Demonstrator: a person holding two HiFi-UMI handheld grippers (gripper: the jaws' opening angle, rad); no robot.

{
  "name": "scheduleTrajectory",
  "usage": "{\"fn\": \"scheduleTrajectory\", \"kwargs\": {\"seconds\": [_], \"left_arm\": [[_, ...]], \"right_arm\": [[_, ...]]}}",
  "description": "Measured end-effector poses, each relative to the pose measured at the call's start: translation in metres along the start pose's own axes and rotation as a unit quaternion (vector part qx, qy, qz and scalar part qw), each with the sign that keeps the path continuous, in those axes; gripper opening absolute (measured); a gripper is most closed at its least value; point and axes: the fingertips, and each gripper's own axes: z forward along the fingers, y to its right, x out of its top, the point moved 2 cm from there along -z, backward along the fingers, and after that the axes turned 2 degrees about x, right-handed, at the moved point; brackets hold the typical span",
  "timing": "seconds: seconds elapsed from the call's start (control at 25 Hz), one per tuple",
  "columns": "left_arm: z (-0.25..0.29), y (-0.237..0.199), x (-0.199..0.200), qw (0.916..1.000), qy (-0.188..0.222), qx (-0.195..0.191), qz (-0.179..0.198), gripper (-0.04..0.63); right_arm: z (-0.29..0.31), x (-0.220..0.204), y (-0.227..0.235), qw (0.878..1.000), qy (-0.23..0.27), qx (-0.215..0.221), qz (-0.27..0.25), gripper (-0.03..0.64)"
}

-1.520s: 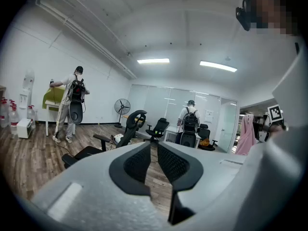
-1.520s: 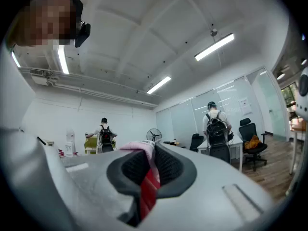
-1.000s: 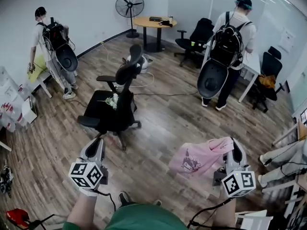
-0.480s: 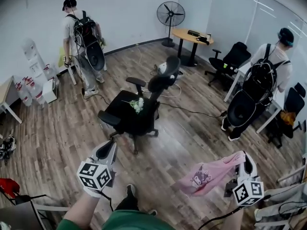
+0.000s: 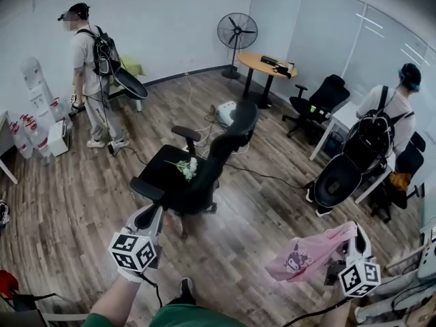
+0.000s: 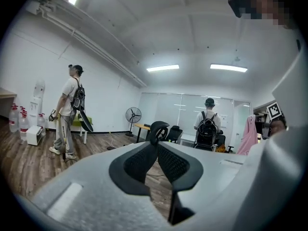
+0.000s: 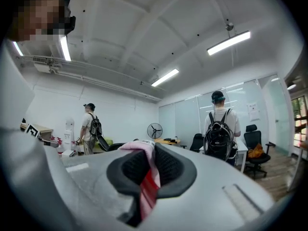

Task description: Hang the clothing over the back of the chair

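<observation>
Right gripper (image 5: 357,231) pinches the pink garment (image 5: 308,253) by its top edge, low right, well apart from the black chair (image 5: 178,182); wood floor (image 5: 252,210) lies between. Left gripper (image 5: 152,214) is pressed together, near the chair's front edge.

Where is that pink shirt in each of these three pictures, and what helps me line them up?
Head view: the pink shirt is at lower right, hanging from the right gripper.
Left gripper view: far right edge, hanging down.
Right gripper view: bottom centre, pinched between the jaws.
Shared landmark: the standing fan.
</observation>
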Motion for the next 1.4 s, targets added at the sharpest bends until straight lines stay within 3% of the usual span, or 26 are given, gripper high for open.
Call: {"fn": "scheduleTrajectory", "kwargs": {"seconds": [0.28, 0.52, 0.72, 1.0, 1.24, 1.4], "left_arm": [[0.066, -0.052, 0.012, 0.9995, 0.002, -0.029, -0.009, 0.054], [0.089, -0.115, 0.014, 0.9999, -0.010, -0.013, -0.005, 0.054], [0.106, -0.144, 0.026, 1.0000, -0.003, 0.001, 0.006, 0.054], [0.132, -0.150, 0.038, 0.9997, 0.005, 0.021, 0.010, 0.054], [0.151, -0.152, 0.046, 0.9974, 0.018, 0.070, 0.000, 0.054], [0.160, -0.150, 0.061, 0.9935, 0.038, 0.107, 0.002, 0.054]], "right_arm": [[0.059, 0.026, -0.012, 0.999, 0.000, -0.038, -0.019, 0.016], [0.112, 0.049, -0.038, 0.999, 0.003, -0.033, -0.022, 0.015], [0.164, 0.060, -0.062, 0.999, -0.007, 0.004, -0.036, 0.015], [0.252, 0.073, -0.073, 0.995, -0.025, 0.074, -0.061, 0.015], [0.339, 0.100, -0.073, 0.986, -0.027, 0.145, -0.075, 0.015], [0.394, 0.134, -0.082, 0.978, 0.004, 0.195, -0.067, 0.015]]}}
